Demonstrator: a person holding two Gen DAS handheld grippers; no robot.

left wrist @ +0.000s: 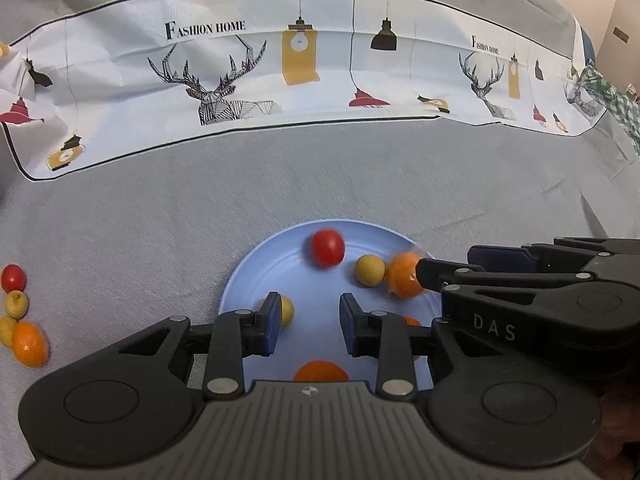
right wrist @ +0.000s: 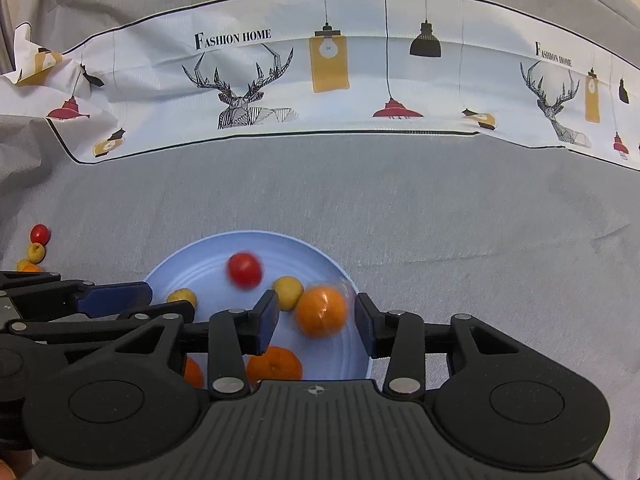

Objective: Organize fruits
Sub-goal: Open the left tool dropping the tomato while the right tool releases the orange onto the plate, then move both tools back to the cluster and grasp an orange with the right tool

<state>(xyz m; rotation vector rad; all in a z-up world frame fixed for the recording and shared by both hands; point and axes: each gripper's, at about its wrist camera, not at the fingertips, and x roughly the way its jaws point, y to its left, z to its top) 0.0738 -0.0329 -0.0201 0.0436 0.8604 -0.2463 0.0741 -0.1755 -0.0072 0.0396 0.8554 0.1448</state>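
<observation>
On the far left of the grey worktop (left wrist: 160,208) lies a small group of loose fruits: a red tomato (left wrist: 13,278), a small yellow fruit (left wrist: 16,304) just below it, and an oval orange fruit (left wrist: 30,344) whose long axis runs from upper left to lower right. They touch or almost touch each other, well apart from the plate.

The blue plate (left wrist: 248,276) sits in the middle. The left tool (left wrist: 308,324) hangs over its near part with the jaws apart and nothing between them. A yellow fruit (left wrist: 287,311) lies partly hidden behind its left finger, and an orange (left wrist: 320,372) lies at the near edge of the plate.

Further right on the plate lie a blurred red tomato (right wrist: 245,270) and a round yellow fruit (right wrist: 289,291), which touches a wrapped orange (right wrist: 321,312). This orange is round, so I cannot tell any long axis. The right tool (right wrist: 316,322) has its jaws apart on both sides of this orange, the pads near it but not pressing it.

Behind everything, a white printed cloth (right wrist: 360,92) with deer and lamps stretches across the worktop.
</observation>
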